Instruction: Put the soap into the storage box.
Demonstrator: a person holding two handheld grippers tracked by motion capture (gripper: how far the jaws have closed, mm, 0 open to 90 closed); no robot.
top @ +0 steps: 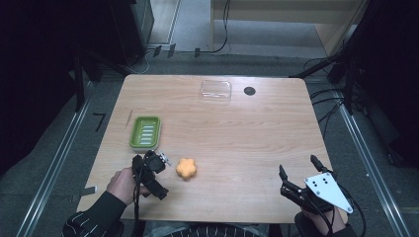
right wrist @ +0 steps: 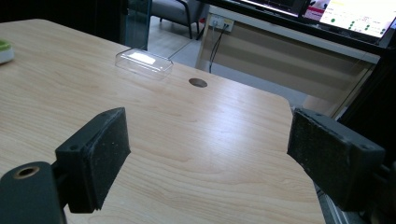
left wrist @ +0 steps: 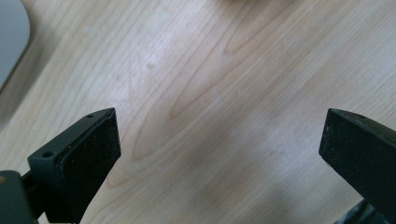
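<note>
Wood table (top: 232, 143), dark lab floor around, cables at rear. From left: green soap dish (top: 145, 132) near the left edge; left gripper (top: 157, 170) just below it, jaws spread, nothing held. Orange flower-shaped soap (top: 186, 168) lies just right of that gripper, apart. Clear lid (top: 216, 91) and dark hole (top: 249, 91) at the far side. Right gripper (top: 297, 171) near the front-right corner, jaws spread, idle.

Step judged: soap to be grasped w/ left gripper; jaws to be centred astride it, closed gently.

Left gripper view: bare grain seen betw. jaws. Monitor (right wrist: 359, 13) seen in right gripper view.
</note>
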